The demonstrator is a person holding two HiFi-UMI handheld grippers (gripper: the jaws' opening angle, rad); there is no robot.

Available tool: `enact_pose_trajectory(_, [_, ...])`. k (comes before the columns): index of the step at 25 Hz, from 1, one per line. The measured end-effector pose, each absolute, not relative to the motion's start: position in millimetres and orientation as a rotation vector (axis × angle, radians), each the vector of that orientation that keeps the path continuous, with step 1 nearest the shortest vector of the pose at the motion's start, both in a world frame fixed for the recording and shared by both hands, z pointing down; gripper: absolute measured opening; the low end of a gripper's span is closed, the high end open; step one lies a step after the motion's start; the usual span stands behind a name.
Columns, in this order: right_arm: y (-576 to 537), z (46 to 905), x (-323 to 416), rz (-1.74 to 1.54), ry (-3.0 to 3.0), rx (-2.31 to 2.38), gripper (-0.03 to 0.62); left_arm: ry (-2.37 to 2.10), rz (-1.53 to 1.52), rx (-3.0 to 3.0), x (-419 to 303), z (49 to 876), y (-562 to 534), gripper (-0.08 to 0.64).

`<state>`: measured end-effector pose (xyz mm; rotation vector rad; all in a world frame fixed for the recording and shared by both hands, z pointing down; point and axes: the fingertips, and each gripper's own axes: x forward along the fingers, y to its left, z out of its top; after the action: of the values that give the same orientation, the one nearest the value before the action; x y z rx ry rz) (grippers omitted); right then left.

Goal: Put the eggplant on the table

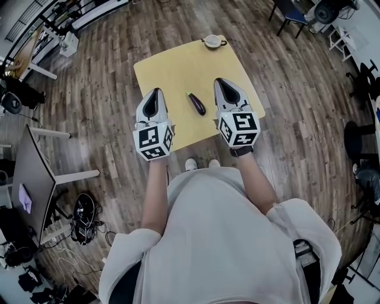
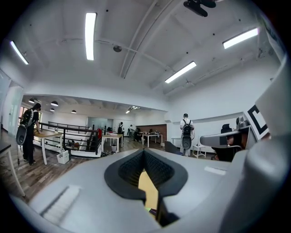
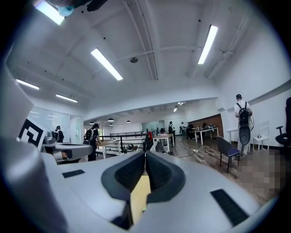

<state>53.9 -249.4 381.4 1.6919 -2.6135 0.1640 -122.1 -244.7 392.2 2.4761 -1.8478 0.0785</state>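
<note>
The yellow table (image 1: 172, 71) already carries the task's thing, so your main risk is undoing that. Your left gripper (image 1: 157, 91) and right gripper (image 1: 221, 81) both have their jaws together on nothing. If you swing either one low, you may knock the eggplant (image 1: 196, 103), lying on the tabletop between them, towards the near edge.

A white cup (image 1: 212, 41) sits on a saucer, its handle pointing right in the head view. A wooden floor (image 1: 89, 71) runs all around. At the lower left a tangle of cables (image 1: 84, 217) and black gear lies on it, beside a grey desk (image 1: 29, 172) that carries a purple cloth (image 1: 25, 198). A dark blue chair (image 1: 291, 12) stands at the far right. Long ceiling lights (image 2: 90, 35) glow overhead, a black railing (image 2: 68, 136) crosses the room, and a person with a backpack (image 3: 241, 119) stands by the white wall.
</note>
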Motion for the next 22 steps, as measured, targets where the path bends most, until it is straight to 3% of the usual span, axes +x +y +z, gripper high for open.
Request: enact_pose_trajectory(22, [-257, 383, 34, 0.063, -2.552, 1.644, 0.011, -1.874, 0.087, 2.490, -121, 389, -244, 0.009])
